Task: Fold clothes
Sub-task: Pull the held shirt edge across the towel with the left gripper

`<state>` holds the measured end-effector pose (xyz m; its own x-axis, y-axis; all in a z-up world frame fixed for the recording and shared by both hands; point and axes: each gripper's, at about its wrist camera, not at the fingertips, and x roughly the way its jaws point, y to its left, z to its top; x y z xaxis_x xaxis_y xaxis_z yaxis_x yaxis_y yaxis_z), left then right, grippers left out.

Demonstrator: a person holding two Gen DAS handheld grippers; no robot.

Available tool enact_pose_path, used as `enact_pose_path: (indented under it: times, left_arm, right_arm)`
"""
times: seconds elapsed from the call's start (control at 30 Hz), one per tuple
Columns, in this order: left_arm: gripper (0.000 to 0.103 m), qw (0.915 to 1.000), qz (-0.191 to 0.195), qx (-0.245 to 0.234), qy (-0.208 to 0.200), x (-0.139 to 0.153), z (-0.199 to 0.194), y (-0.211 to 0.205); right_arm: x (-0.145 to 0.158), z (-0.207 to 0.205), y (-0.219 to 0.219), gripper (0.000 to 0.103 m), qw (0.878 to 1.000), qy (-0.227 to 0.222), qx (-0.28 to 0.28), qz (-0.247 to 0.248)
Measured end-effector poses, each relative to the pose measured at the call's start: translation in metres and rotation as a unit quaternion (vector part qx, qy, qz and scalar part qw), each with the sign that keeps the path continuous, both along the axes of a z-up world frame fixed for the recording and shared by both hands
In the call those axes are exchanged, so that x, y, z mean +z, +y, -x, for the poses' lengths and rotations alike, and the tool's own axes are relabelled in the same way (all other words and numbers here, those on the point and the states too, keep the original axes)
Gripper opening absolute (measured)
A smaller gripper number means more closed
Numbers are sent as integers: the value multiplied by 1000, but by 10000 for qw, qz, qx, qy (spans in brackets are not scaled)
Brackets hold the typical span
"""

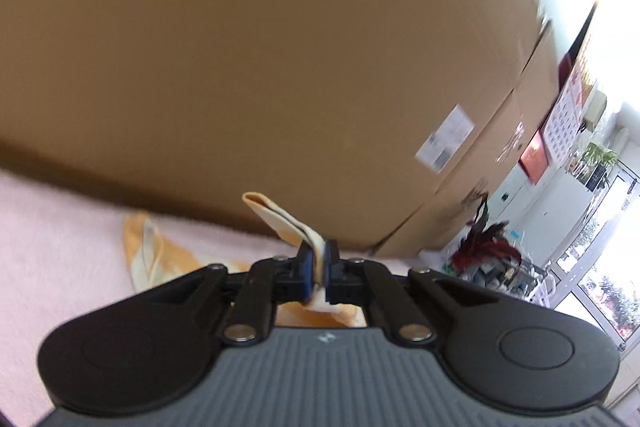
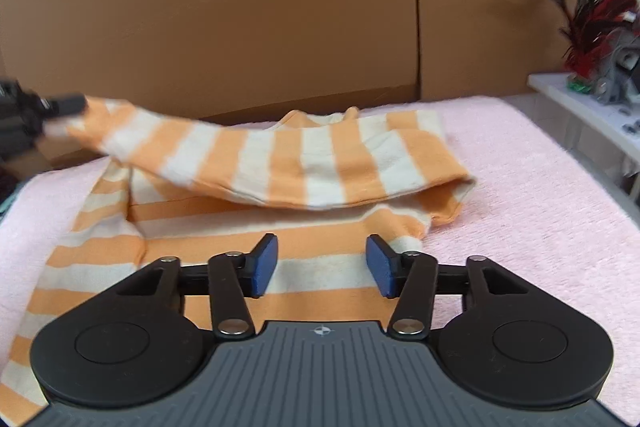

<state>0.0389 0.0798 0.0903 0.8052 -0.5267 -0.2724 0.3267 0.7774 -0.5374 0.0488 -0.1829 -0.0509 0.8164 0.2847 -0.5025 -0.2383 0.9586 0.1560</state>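
Note:
An orange-and-cream striped shirt [image 2: 256, 247] lies on the pink fleece cover [image 2: 540, 195]. Its sleeve [image 2: 280, 163] is lifted and stretched across the body toward the left. My left gripper [image 1: 319, 259] is shut on the sleeve's cuff [image 1: 280, 217], which pokes out above its blue pads; this gripper also shows at the left edge of the right wrist view [image 2: 60, 105]. My right gripper [image 2: 322, 265] hovers open over the shirt's lower part, with nothing pinched between its blue pads [image 2: 264, 265].
Large cardboard boxes [image 2: 280, 27] stand close behind the pink cover as a wall. At the right, a white shelf [image 2: 580, 107] carries a red-and-black feathered ornament [image 2: 592, 23] and small items. Bright windows [image 1: 600, 267] lie far right.

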Motion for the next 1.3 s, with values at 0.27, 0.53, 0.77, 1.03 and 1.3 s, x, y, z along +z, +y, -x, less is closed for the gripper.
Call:
enact_pose_path:
  times: [0.27, 0.53, 0.77, 1.03, 1.3]
  left_arm:
    - [0, 9991, -96, 399, -59, 17, 6, 34]
    - [0, 9962, -59, 868, -97, 12, 41, 87]
    - [0, 9934, -153, 1122, 180, -9, 48, 109]
    - [0, 9931, -103, 1132, 301, -19, 40, 113]
    - [0, 9921, -217, 1231, 113, 7, 40, 118]
  right_arm:
    - [3, 24, -7, 52, 9979, 93, 196, -617]
    - [-4, 37, 7, 53, 9991, -63, 409, -39]
    - [-3, 49, 13, 52, 9977, -234, 581, 272]
    - [0, 96, -41, 37, 9971, 29, 356, 672]
    - [-5, 149, -74, 36, 9959, 533, 564, 465]
